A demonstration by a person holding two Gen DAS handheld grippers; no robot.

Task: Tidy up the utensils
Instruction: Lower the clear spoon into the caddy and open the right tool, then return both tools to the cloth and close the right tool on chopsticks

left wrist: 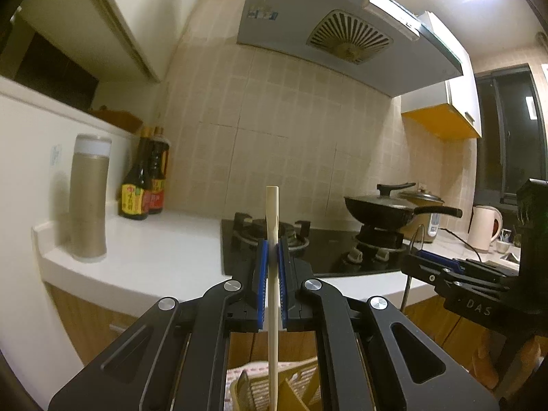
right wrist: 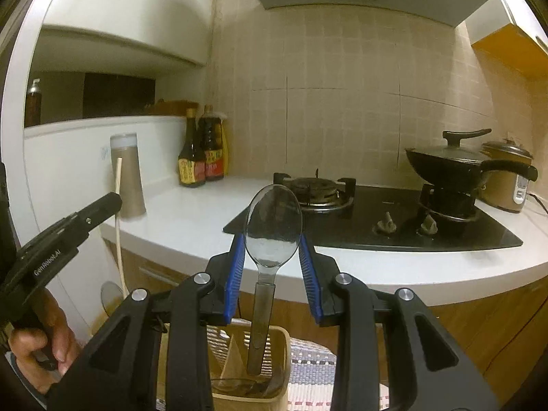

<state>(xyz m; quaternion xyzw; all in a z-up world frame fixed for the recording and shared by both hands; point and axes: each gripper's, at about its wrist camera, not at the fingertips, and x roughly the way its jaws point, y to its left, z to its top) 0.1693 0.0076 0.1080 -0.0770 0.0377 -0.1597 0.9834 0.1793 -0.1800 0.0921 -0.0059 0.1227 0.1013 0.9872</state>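
I am standing at a kitchen counter with a claw in each hand. My left claw (left wrist: pixel 272 257) is clamped tight on a pale chopstick (left wrist: pixel 273 226), held upright, its top end poking above the blue pads and its lower end reaching down toward a slotted beige basket (left wrist: pixel 301 376) below. My right claw (right wrist: pixel 273 257) grips a clear plastic spoon (right wrist: pixel 274 217) by the sides of its bowl, the jaws held partway apart by the bowl's width — the handle hangs straight down into the same basket (right wrist: pixel 284 342), its tip just above or touching what lies inside; I cannot tell which.

The chopstick looks light, stiff and smooth, so it may slide through the pads; a hold near its middle seems steadiest. The spoon seems light and somewhat brittle — its rounded, glossy bowl is a slippery place to pinch, and the flat neck would likely be surer.
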